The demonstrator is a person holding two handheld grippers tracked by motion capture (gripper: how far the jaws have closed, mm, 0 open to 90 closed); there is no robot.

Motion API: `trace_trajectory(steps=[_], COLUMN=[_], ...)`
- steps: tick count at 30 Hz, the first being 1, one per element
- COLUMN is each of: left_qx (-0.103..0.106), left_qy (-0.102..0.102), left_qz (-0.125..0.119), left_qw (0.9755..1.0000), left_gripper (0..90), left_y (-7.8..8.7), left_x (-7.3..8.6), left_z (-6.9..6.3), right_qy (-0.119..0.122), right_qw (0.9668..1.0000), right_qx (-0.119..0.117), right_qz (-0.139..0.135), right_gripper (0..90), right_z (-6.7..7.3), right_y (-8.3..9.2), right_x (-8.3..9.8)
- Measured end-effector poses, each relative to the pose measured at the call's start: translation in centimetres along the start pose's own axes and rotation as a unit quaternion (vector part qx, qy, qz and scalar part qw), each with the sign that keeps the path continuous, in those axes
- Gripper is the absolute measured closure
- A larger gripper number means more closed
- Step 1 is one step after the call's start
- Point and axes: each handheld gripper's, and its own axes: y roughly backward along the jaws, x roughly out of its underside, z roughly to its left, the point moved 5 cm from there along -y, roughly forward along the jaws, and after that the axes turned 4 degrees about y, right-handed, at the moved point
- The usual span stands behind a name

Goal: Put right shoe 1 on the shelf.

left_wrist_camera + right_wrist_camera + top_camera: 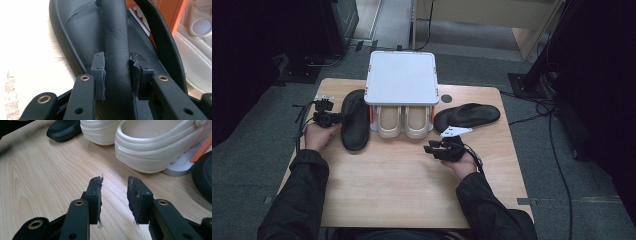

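Note:
A black sandal (355,125) lies left of a white stand (402,77) on the wooden table. My left gripper (337,119) reaches it from the left. In the left gripper view the sandal's strap (115,30) runs between the two pads, which press on it from both sides, so my left gripper (117,60) is shut on the strap. A second black sandal (469,115) lies right of the stand. My right gripper (432,146) hovers over bare wood in front of the stand, open, with nothing between its fingers (114,185).
Two cream clogs (389,122) (418,122) stand side by side under the white stand, which has orange legs (175,15). The nearer clog (150,147) is just beyond my right gripper. A dark round hole (446,98) marks the table behind the right sandal.

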Motion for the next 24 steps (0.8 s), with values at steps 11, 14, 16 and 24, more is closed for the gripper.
trace_trajectory(steps=[11,14,16,24], left_qx=[0.007,0.004,0.005,0.007], left_qy=[0.016,0.019,0.018,0.029], left_qz=[-0.009,-0.012,-0.012,-0.027], left_qw=[0.9998,0.9997,0.9997,0.9992], left_gripper=[68.0,68.0,68.0,68.1], left_y=[1.1,1.6,1.9,3.6], left_x=[-0.5,-0.7,-0.7,-1.3], left_z=[-0.2,-0.3,-0.3,-0.2], right_qy=[0.003,0.003,0.002,-0.001], right_qw=[1.0000,1.0000,1.0000,1.0000], right_qx=[0.000,0.000,-0.001,-0.003], right_qz=[-0.003,-0.003,-0.003,0.000], right_gripper=[64.7,64.7,64.7,64.7], right_z=[0.0,0.0,-0.1,0.0], right_y=[0.0,0.1,0.1,0.0], right_x=[-0.1,-0.1,-0.1,-0.1])
